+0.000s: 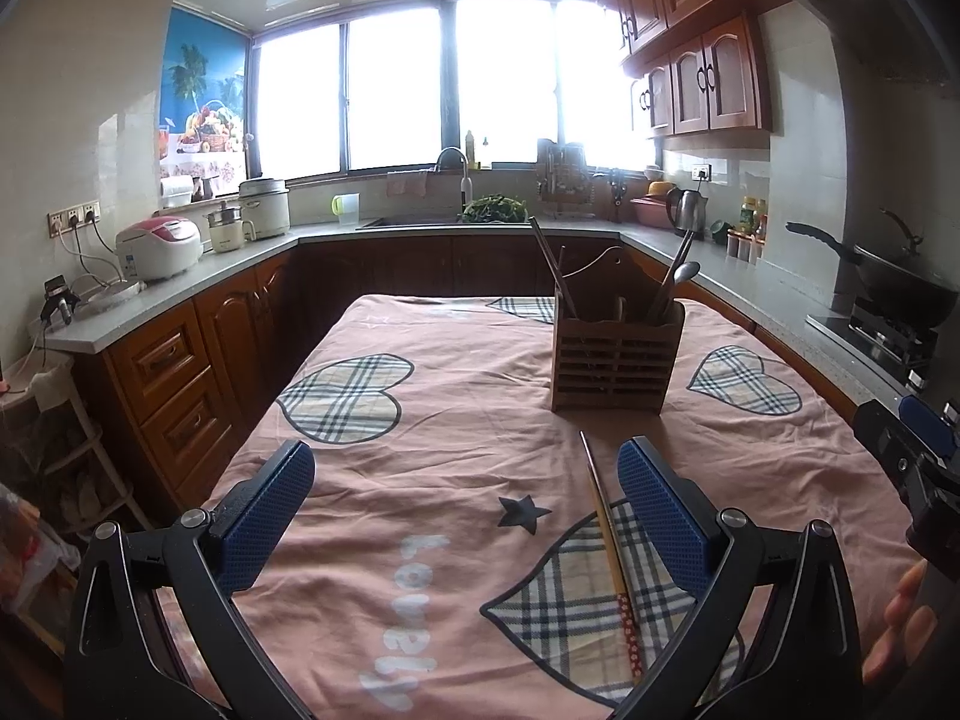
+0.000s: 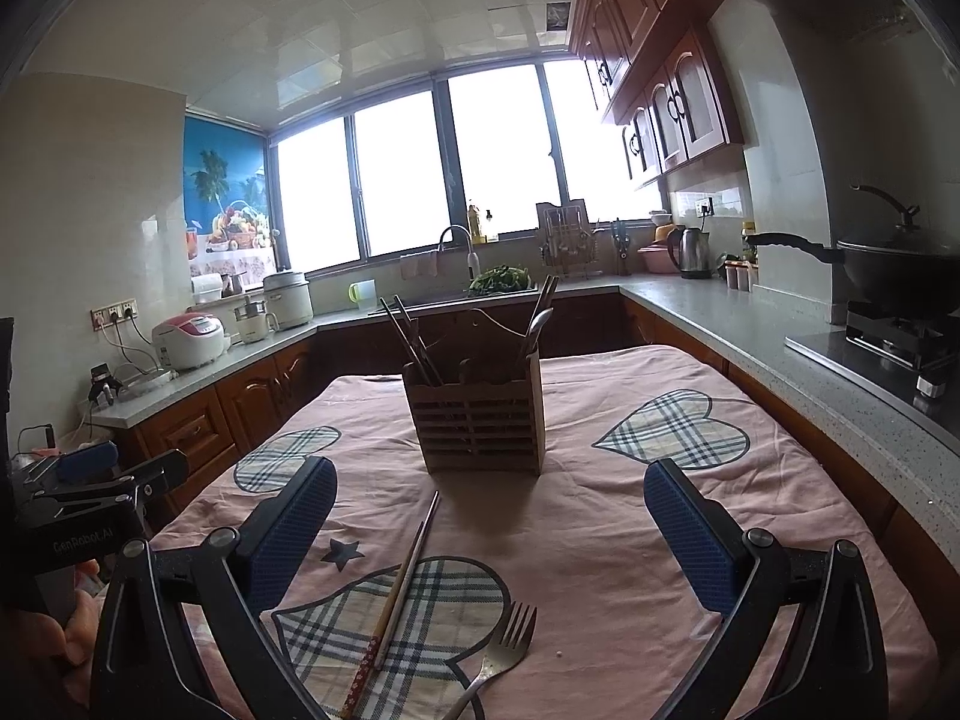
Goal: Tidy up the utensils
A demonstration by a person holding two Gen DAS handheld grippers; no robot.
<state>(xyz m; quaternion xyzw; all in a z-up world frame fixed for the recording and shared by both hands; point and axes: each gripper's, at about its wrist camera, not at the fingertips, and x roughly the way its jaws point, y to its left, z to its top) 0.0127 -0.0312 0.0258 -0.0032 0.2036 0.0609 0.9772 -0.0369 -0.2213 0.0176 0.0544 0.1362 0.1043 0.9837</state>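
Observation:
A wooden slatted utensil holder (image 1: 615, 360) (image 2: 477, 420) stands upright on the pink cloth, with chopsticks and a spoon (image 2: 536, 327) in it. A pair of chopsticks (image 1: 609, 540) (image 2: 399, 591) lies flat on the cloth in front of the holder. A metal fork (image 2: 495, 657) lies to their right, seen only in the right wrist view. My left gripper (image 1: 465, 516) is open and empty above the cloth, with the chopsticks just inside its right finger. My right gripper (image 2: 489, 540) is open and empty, with chopsticks and fork between its fingers below.
The table has a pink cloth (image 1: 450, 396) with plaid hearts. Kitchen counters surround it, with a rice cooker (image 1: 159, 246), a sink (image 1: 414, 219), a kettle (image 1: 687, 210) and a wok (image 1: 900, 282) on the stove at right. The other gripper shows at each view's edge (image 1: 912, 456) (image 2: 90, 492).

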